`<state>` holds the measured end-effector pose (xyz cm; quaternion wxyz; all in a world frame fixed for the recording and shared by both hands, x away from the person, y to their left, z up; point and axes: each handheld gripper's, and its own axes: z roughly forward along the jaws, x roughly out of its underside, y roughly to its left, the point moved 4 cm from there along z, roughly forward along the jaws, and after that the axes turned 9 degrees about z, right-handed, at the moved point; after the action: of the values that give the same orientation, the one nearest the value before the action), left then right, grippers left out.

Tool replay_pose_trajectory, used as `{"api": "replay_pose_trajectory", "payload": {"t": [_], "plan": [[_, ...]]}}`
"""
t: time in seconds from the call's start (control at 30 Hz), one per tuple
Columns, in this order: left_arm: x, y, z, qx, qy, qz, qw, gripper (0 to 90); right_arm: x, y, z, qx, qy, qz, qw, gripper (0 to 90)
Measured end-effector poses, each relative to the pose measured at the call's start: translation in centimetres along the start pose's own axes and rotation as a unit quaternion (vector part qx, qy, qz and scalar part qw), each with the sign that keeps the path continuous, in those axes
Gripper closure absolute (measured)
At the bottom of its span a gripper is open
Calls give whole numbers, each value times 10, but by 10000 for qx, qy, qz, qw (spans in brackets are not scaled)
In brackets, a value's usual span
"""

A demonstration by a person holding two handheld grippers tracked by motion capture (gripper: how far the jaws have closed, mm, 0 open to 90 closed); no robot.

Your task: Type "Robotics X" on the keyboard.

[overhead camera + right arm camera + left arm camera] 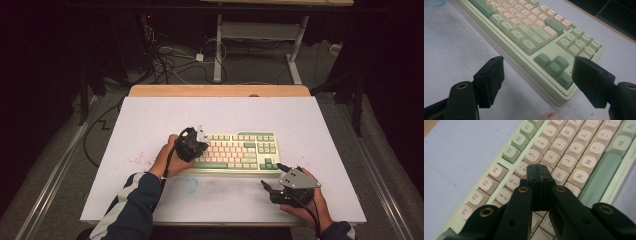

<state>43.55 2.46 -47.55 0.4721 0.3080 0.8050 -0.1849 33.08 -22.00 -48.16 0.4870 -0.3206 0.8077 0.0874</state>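
My left gripper [199,136], held in the left hand [167,159] with the forearm angled in from the lower left, hangs over the left half of the one pale-green plastic keyboard with cream and green keycaps [239,151]. In the left gripper view its two black jaws are pressed flat together with nothing between them, their joined tip [538,168] poised over the cream keys near 6 and Y; I cannot tell whether it touches a keycap. The keycaps are smooth, rounded and slightly dished, with dark printed legends; the function row alternates cream and green groups.

My right gripper [272,177], held in the right hand [306,200] near the table's front edge, lies low and points toward the keyboard's near right corner. Its two jaws stand wide apart and hold nothing; the right gripper view shows four dark-green arrow keys [554,67] between them, farther off. A grey three-cornered plate [298,178] caps this gripper.

The keyboard lies flat at the centre of the white matte table cover [150,125], which bears one faint blue ring mark [191,185] and scattered red specks [136,160].
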Motion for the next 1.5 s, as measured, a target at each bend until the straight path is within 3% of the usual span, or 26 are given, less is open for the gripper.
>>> {"api": "replay_pose_trajectory", "payload": {"t": [0.2,0.4,0.57,0.7,0.8,0.87,0.93,1.17,1.2,1.4,1.5], "plan": [[2,2,6,6,62,-80,9999,873,0,0,0,-14,14,-30,10000,270],[6,2,8,4,163,7,9999,873,0,1,1,5,21,-63,10000,273],[-1,1,3,59,-95,-86,9999,872,1,0,1,25,27,-55,10000,273],[-5,0,-6,94,-310,-2,9995,864,1,0,1,40,25,-41,10000,274],[-8,-1,-14,85,-499,38,9987,813,1,0,1,32,27,-51,10000,274],[-10,0,-19,-58,-649,79,9978,748,0,0,1,42,24,-55,10000,274],[-11,0,-26,21,-762,68,9971,718,0,0,0,49,24,-31,10000,275],[-15,-4,-47,-19,-1189,275,9925,476,0,-2,0,54,-4,-6,10000,275],[-14,-4,-49,-106,-1252,338,9915,414,0,-2,-1,50,-6,8,10000,274],[-11,-5,-68,-164,-1513,464,9873,257,-1,-4,-1,83,-33,30,10000,276],[-8,-2,-76,-218,-1612,479,9855,234,-1,-4,-1,101,-25,44,9999,277]]}}
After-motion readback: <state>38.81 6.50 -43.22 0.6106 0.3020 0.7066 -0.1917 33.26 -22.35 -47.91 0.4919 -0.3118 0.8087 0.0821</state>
